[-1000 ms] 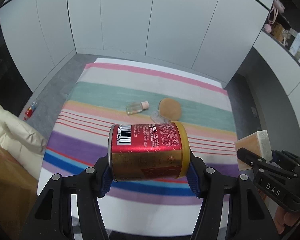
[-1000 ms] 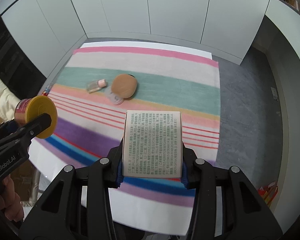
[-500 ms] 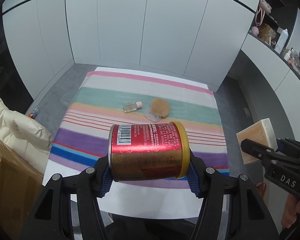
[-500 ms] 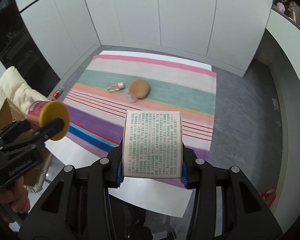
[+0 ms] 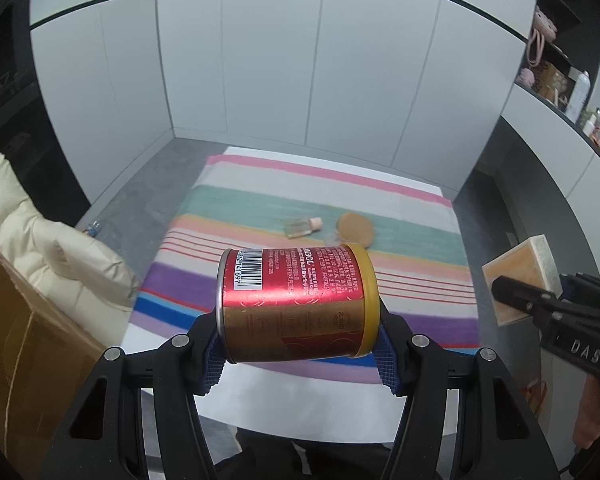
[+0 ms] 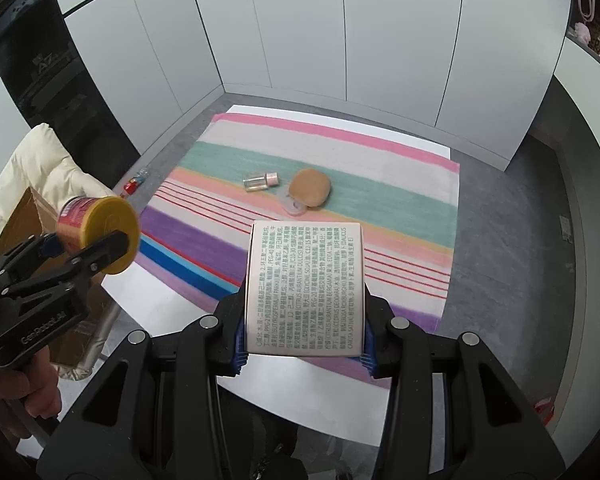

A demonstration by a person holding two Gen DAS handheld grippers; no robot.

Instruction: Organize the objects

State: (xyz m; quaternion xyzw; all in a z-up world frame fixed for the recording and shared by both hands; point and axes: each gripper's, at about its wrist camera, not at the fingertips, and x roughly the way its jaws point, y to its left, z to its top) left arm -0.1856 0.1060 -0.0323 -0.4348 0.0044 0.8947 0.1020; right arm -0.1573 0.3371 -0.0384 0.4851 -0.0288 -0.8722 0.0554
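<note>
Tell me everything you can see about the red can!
The can is a short round tin, shiny red on top and gold below, with a yellow lid at one end and a silvery metal rim at the other. It has a white barcode and small white writing. It lies on its side in the air above the striped cloth, squeezed end to end by the left gripper, whose blue pads press on both ends.

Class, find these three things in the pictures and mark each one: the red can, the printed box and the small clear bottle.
red can [image 5: 296, 304], left wrist view, on its side wall.
printed box [image 6: 305, 288], right wrist view, on its text-covered face.
small clear bottle [image 6: 257, 181], right wrist view, on its glass body.
</note>
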